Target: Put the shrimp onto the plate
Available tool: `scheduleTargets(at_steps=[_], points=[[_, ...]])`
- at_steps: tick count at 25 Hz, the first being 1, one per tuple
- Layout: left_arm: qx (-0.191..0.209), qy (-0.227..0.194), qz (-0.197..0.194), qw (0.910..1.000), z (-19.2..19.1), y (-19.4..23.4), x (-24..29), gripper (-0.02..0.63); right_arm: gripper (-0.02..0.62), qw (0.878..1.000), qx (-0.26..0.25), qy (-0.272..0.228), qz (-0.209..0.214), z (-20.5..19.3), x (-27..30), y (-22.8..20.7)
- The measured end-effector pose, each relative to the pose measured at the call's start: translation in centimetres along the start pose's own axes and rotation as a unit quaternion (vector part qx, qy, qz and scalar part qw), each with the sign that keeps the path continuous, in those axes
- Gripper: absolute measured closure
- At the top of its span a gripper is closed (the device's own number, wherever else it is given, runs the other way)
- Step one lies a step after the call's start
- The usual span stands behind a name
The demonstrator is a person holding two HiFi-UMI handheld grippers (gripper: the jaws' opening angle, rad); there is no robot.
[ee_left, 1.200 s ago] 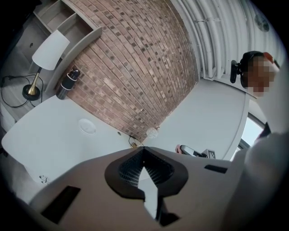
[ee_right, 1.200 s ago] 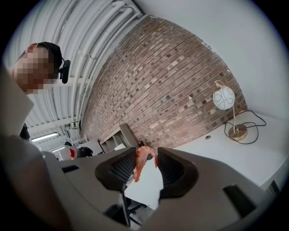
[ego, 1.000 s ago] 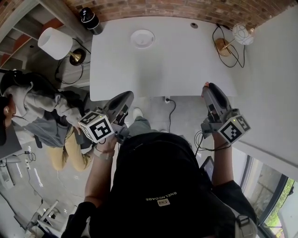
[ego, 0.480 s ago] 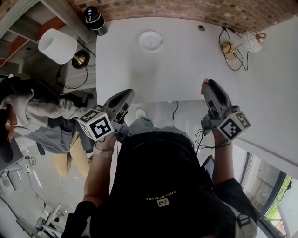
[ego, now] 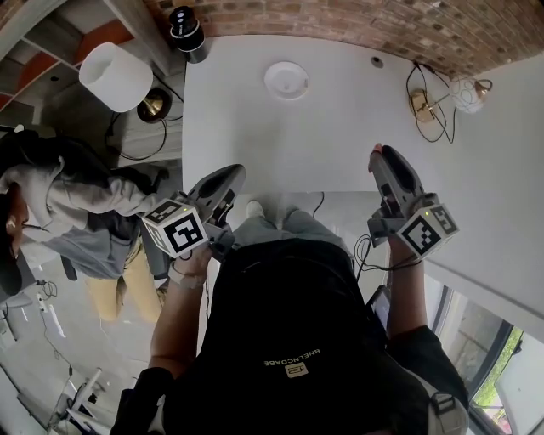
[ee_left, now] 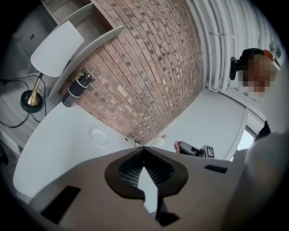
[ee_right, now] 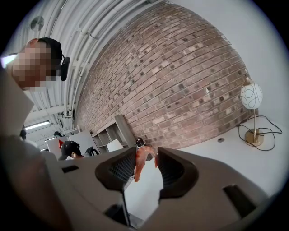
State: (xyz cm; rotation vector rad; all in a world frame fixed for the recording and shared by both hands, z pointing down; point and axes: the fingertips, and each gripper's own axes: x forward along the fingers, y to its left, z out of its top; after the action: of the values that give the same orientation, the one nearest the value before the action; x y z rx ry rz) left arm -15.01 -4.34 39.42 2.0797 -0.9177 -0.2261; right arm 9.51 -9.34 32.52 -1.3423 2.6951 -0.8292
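A small white plate (ego: 286, 80) lies near the far edge of the white table (ego: 340, 127); the left gripper view has that plate (ee_left: 99, 136) low on the left. My right gripper (ego: 376, 156) hangs over the table's near edge, shut on an orange shrimp (ee_right: 140, 163). The shrimp (ego: 374, 152) peeks out pink at its tips, well short of the plate. In its own view the right gripper (ee_right: 145, 159) points at the brick wall. My left gripper (ego: 235, 173) is at the table's near left edge, its own view showing the left gripper (ee_left: 143, 150) shut and empty.
A black cylinder (ego: 189, 23) stands at the table's far left corner. A globe lamp (ego: 459, 89) with a coiled cord sits at the far right. A floor lamp with a white shade (ego: 119, 76) and a seated person (ego: 59, 212) are left of the table.
The table and plate have slid down and to the right in the head view, as if I stepped closer. Both grippers keep their places and their grip.
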Motion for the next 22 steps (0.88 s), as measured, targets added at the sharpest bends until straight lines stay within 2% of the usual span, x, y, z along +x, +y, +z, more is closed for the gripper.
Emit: scheduleTargets(at_steps=[8, 22], points=[[-0.008, -0.025, 0.031, 0.9992, 0.6, 1.0, -1.2, 0.614, 0.445, 1.0, 0.01, 0.018, 0.017, 0.3, 2.3, -0.5], [-0.018, -0.082, 0.096, 0.9918, 2.2, 1.7, -0.4, 0.614, 0.445, 0.993, 0.02, 0.052, 0.101, 1.9, 9.2, -3.0]])
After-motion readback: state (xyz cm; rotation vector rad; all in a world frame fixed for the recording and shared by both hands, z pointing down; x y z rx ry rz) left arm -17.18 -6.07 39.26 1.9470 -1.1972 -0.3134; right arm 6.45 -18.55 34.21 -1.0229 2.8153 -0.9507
